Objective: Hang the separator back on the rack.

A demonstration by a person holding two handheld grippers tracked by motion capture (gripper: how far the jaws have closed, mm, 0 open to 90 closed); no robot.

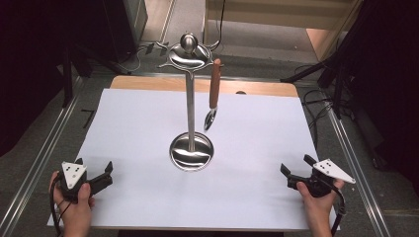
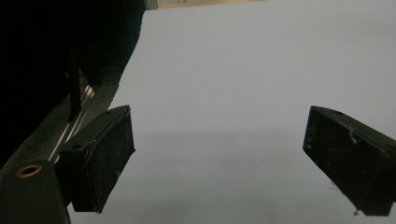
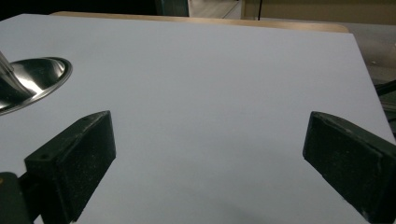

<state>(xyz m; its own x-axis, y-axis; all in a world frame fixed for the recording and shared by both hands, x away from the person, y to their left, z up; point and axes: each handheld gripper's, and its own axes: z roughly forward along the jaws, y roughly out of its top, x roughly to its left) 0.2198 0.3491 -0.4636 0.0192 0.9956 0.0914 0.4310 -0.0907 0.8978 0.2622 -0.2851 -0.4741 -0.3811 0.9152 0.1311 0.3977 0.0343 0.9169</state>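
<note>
A steel utensil stand rises from a round dish base at the middle of the white sheet. From a hook at its top hangs a utensil with a brown wooden handle and a small metal head. My left gripper rests near the sheet's front left corner, open, with nothing between its jaws. The right gripper sits at the front right, also open and empty. In the left gripper view the left gripper faces bare sheet. The right gripper has the stand's base off to its left.
The wooden table edge shows behind the sheet. Metal rails run along the floor on both sides. Dark tripod legs and cables stand at the back right, and more dark gear at the back left.
</note>
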